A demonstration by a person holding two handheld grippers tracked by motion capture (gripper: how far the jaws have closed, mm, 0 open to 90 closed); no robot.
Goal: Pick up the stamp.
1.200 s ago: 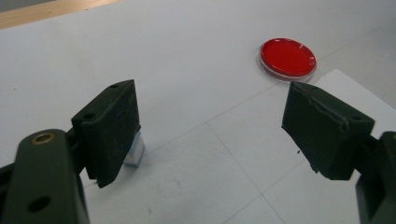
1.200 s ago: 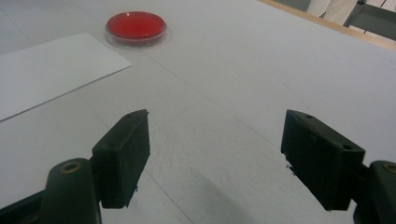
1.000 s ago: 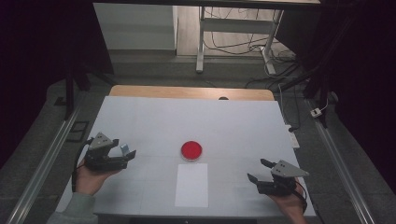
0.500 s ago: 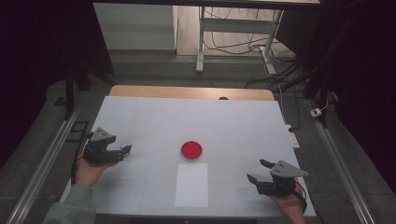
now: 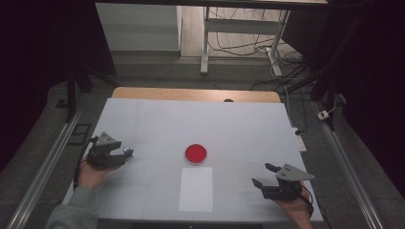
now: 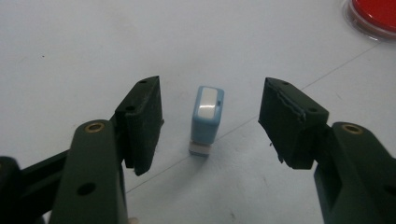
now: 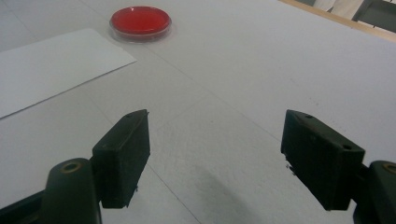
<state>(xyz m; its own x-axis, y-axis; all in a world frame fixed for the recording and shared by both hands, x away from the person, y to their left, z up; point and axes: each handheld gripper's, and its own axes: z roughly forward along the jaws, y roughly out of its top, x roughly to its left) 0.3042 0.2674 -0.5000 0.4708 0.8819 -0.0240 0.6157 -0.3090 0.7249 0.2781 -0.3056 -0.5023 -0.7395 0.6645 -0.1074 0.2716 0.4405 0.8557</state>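
While the white table (image 5: 239, 124) spans the middle of the high view, a white sheet of paper (image 5: 196, 189) lies at lower centre, with a round red ink pad (image 5: 196, 153) just above it. At lower right, the right gripper (image 5: 261, 175) rests with jaws spread over bare tabletop. At left, the left gripper (image 6: 210, 119) stands spread around a small blue stamp (image 6: 207, 120), upright between its jaws, touching neither.

Looks like a lab or test room: plain white-topped table (image 5: 239, 124) under a fixed camera, metal rails (image 5: 43, 162) on both sides of it, loose cables (image 5: 258, 43) tangled on the floor behind it, dark surroundings.
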